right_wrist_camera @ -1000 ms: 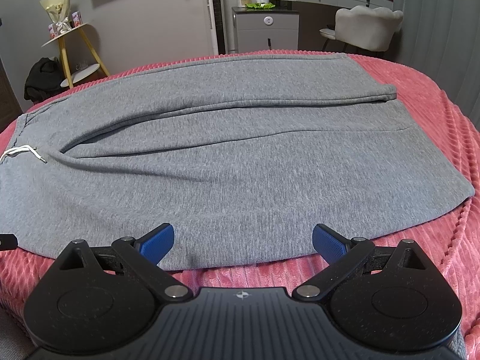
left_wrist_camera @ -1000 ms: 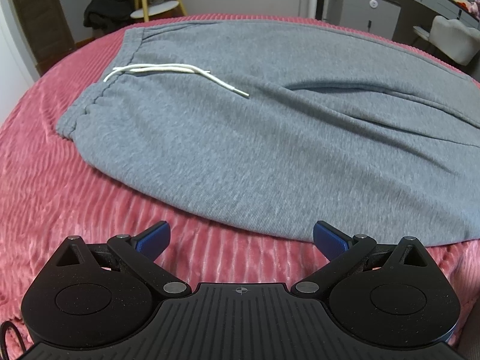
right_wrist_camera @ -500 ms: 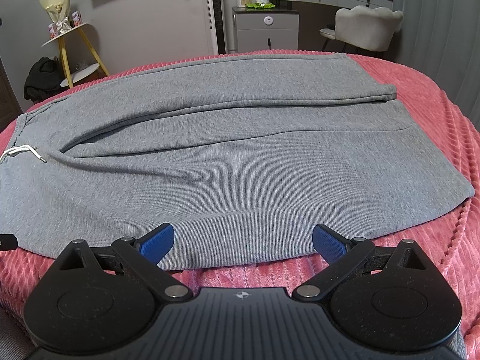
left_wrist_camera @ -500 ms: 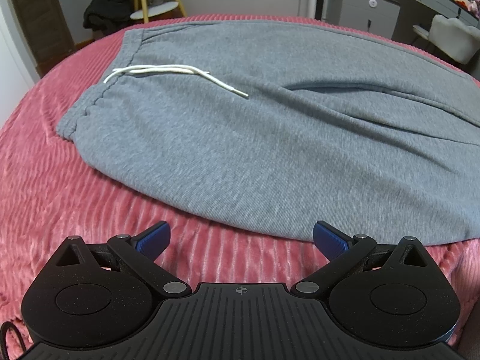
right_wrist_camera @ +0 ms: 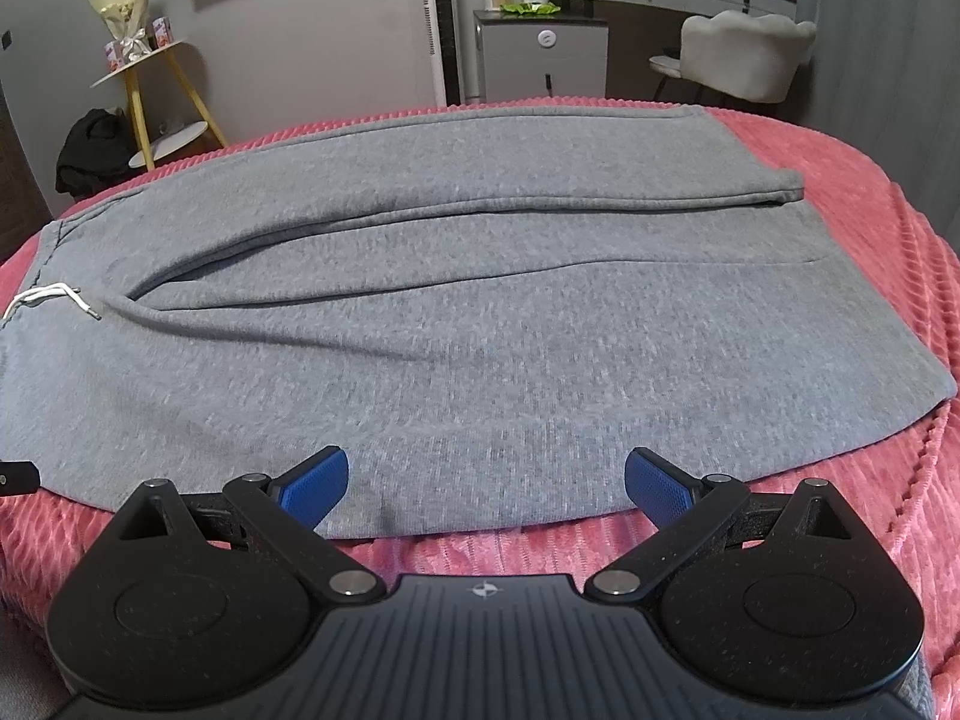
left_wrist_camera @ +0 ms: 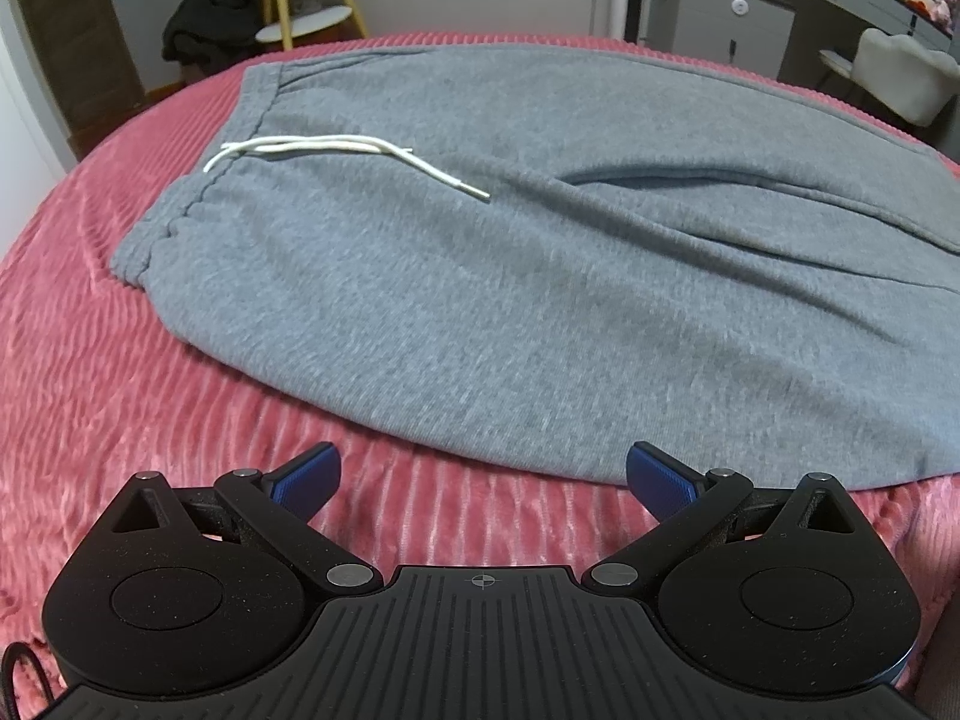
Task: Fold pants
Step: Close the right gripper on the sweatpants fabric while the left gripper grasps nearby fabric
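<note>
Pants of grey sweat fabric lie spread flat on a bed covered by a ribbed pink blanket, with the 2 legs side by side and not yet folded over each other. Seen from the left wrist, the elastic waistband sits to the left and a white drawstring trails across the front of the fabric toward the crotch. Seen from the right wrist, the legs run to the right, the far leg's cuff lying a little short of the near leg's hem. The left hand-held gripper has its blue pads wide apart and hovers over bare blanket just short of the pants' near edge, holding nothing. The right hand-held gripper is likewise spread wide and empty, its pads over the near edge of the near leg; whether they touch the cloth cannot be told. Beyond the bed stand a yellow-legged side table, a grey cabinet and a pale chair.
</note>
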